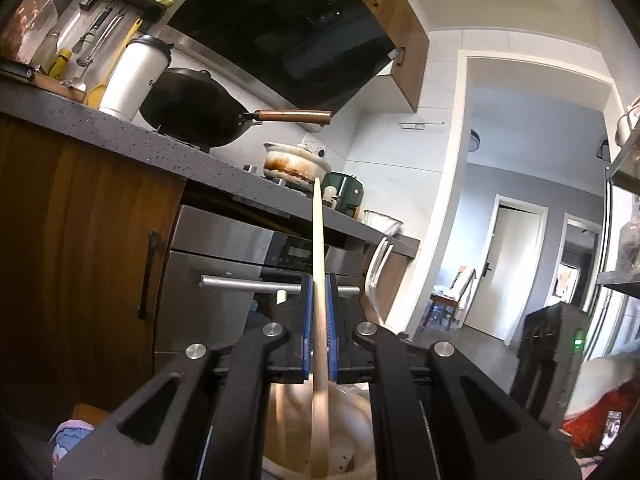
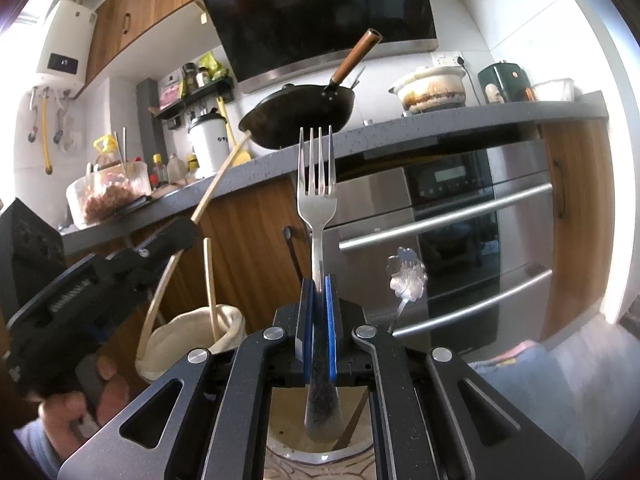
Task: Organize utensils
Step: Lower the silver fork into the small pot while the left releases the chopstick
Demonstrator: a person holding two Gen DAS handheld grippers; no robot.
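- The fork (image 2: 317, 200) stands upright with its tines up, clamped at the handle between the blue pads (image 2: 330, 328) of the right gripper (image 2: 318, 328); the jaws are narrow, closed on the handle.
- The handle's lower end hangs above a round container (image 2: 320, 446) directly below the right gripper.
- A decorative spoon (image 2: 406, 280) rises just to the right of the fork, its lower part hidden behind the gripper.
- The wooden chopstick (image 1: 319, 280) is clamped between the blue pads (image 1: 332, 328) of the left gripper (image 1: 319, 328); the jaws are narrow, closed on the stick, which points up and forward.
- In the right wrist view the left gripper (image 2: 176, 236) appears at lower left, held by the person's hand (image 2: 80, 396), with the chopstick (image 2: 222, 174) slanting up toward the counter.
- A cream cloth holder (image 2: 192, 340) sits near the left gripper with another chopstick (image 2: 211, 284) standing in it.
- The grey countertop (image 2: 440, 120) carries a black wok (image 2: 298, 114) with a wooden handle, a stained clay pot (image 2: 430, 90) and a white canister (image 2: 208, 142).
- A stainless oven (image 2: 460, 220) sits below the counter, and a black range hood (image 2: 320, 16) hangs above it.
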